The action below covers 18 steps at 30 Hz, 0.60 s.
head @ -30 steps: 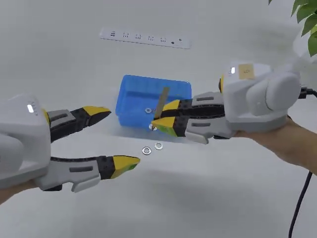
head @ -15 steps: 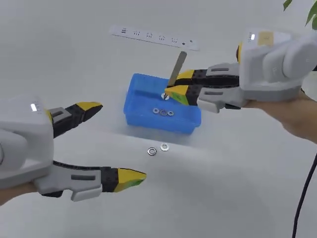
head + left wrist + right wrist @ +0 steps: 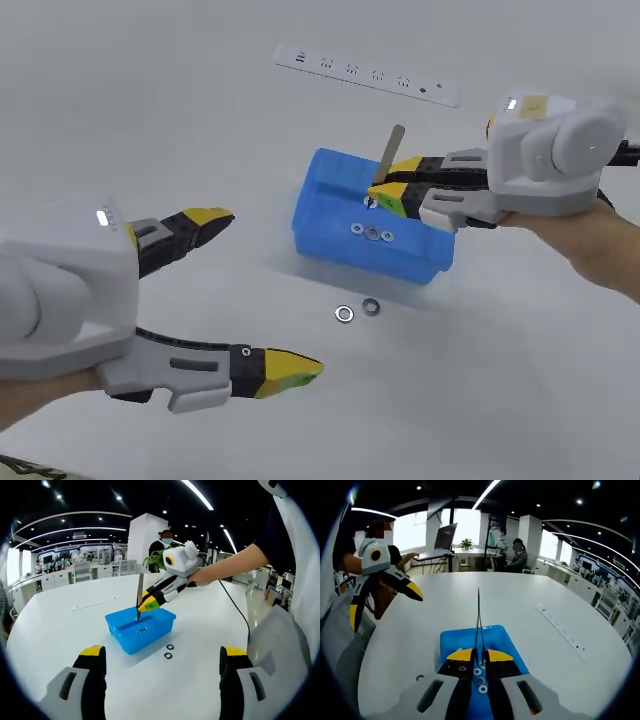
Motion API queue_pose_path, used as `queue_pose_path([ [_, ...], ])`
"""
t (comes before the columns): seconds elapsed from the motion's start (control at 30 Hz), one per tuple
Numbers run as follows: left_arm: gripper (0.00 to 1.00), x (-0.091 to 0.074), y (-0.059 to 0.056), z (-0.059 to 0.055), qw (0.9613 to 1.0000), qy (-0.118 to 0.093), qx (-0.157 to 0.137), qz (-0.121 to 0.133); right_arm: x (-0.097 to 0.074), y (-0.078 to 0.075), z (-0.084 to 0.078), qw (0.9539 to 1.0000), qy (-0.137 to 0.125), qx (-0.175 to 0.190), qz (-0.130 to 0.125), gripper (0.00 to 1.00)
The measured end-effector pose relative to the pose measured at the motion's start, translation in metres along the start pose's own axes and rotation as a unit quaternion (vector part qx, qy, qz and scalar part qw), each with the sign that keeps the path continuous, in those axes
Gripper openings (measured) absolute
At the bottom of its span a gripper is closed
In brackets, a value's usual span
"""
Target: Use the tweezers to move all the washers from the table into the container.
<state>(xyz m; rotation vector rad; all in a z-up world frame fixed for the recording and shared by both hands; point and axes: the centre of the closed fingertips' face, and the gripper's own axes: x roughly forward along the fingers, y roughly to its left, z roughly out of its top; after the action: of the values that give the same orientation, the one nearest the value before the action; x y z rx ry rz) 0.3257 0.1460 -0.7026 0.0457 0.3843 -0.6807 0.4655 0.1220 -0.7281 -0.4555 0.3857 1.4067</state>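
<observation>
My right gripper (image 3: 392,190) is shut on the metal tweezers (image 3: 391,152), held upright over the blue container (image 3: 330,240) with the tips pointing down into it. Three washers (image 3: 372,233) lie inside the container. Two washers (image 3: 344,314) lie on the white table just in front of it. In the right gripper view the tweezers (image 3: 479,615) rise from my shut gripper (image 3: 480,655) above the container (image 3: 460,640). My left gripper (image 3: 260,293) stands open and holds nothing, nearer to me and to the left of the container. In the left gripper view the two table washers (image 3: 169,651) lie ahead of it.
A white power strip (image 3: 365,75) lies on the table beyond the container. A black cable runs from the right gripper off the right side. People sit at desks far behind the table in the right gripper view.
My right gripper has carried the tweezers from the container's front edge up and over its inside. More washers now show in the container. The left gripper stays open in place.
</observation>
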Motion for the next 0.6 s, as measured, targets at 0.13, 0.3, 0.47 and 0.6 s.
queue_pose_path([
  [0.13, 0.99, -0.001, 0.002, -0.003, 1.0000, 0.007, -0.001, 0.003, 0.009, 0.000, -0.013, 0.9999, 0.015, -0.002, 0.001, 0.09],
  [0.3, 0.99, 0.001, 0.001, -0.009, 0.9998, 0.017, -0.006, 0.002, 0.014, 0.002, -0.026, 0.9992, 0.035, -0.017, 0.011, 0.09],
  [0.47, 0.99, 0.006, 0.001, -0.008, 0.9999, 0.014, -0.008, 0.002, 0.014, 0.004, -0.030, 0.9989, 0.038, -0.023, 0.016, 0.10],
  [0.6, 0.99, 0.009, 0.002, -0.006, 0.9999, 0.014, -0.007, -0.001, 0.014, 0.004, -0.027, 0.9992, 0.033, -0.020, 0.014, 0.10],
])
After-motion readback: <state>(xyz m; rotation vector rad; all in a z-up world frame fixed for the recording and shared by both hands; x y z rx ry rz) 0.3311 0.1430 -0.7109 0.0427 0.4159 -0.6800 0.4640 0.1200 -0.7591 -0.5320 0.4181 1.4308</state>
